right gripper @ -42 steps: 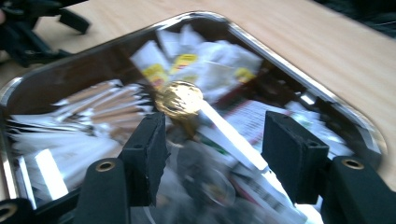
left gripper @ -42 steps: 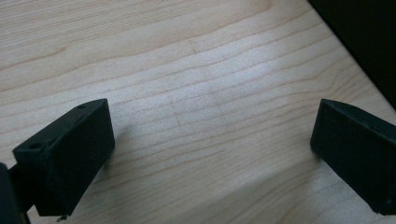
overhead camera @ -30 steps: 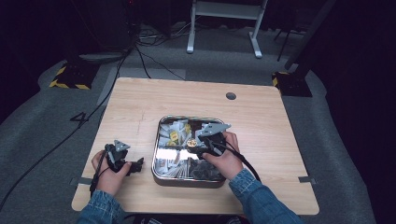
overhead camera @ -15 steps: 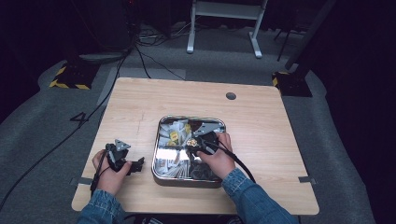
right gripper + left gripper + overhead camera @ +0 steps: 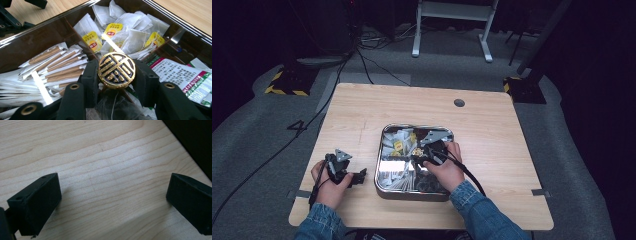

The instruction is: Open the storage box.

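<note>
Shifted left over the steel tray (image 5: 384,184) — right gripper (image 5: 116,82) clamps round gold knob (image 5: 116,70)

The gold knob (image 5: 116,70) hides the lid beneath, the jaws covering its sides.

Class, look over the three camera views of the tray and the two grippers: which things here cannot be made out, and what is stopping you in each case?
- Gold knob, right gripper view: the right gripper clamps it, so what lies beneath is hidden.
- Tea bag tags: print too small to read.
- Tray, high view: the right hand covers its near right compartment.
- Left gripper, left gripper view: open over bare table; jaws cut off by the bottom edge.
</note>
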Demonstrator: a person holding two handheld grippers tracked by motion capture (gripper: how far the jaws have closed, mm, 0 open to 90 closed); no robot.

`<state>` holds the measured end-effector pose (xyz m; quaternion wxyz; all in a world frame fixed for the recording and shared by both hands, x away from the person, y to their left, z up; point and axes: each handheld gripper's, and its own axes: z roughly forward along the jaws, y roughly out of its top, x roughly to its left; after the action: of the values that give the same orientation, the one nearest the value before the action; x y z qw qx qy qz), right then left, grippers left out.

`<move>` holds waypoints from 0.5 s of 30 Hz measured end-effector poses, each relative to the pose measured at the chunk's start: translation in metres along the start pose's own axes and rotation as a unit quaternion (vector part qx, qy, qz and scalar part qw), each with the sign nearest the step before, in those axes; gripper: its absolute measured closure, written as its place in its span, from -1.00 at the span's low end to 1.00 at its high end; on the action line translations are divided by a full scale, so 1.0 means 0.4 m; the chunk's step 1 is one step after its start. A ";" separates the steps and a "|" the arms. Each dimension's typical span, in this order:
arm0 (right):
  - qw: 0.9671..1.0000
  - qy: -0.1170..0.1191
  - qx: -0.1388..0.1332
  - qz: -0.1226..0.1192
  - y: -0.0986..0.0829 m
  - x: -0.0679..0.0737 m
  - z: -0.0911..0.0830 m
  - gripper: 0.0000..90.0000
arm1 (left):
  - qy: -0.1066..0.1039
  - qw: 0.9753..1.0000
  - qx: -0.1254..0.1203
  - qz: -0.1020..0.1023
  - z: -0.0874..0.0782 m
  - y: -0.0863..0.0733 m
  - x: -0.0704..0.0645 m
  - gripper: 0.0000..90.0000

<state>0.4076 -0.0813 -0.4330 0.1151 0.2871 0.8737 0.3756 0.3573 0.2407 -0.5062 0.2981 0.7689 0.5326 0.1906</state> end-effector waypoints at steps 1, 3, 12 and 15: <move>1.000 0.000 0.000 0.000 0.000 0.000 0.000 0.32 | 0.000 1.000 0.000 0.000 0.000 0.000 0.000 -1.00; 1.000 0.002 -0.005 0.002 0.001 -0.002 -0.006 0.32 | 0.000 1.000 0.000 0.000 0.000 0.000 0.000 -1.00; 1.000 -0.003 -0.028 0.003 0.016 -0.011 -0.058 0.32 | -0.005 1.000 0.000 0.003 0.002 0.002 0.002 -1.00; 0.999 -0.005 -0.036 0.002 0.023 -0.014 -0.077 0.32 | -0.004 1.000 0.000 0.004 0.002 0.002 0.002 -1.00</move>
<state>0.4029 -0.0976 -0.4052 0.1285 0.2862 0.8587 0.4053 0.3586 0.2411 -0.5063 0.2998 0.7717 0.5281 0.1889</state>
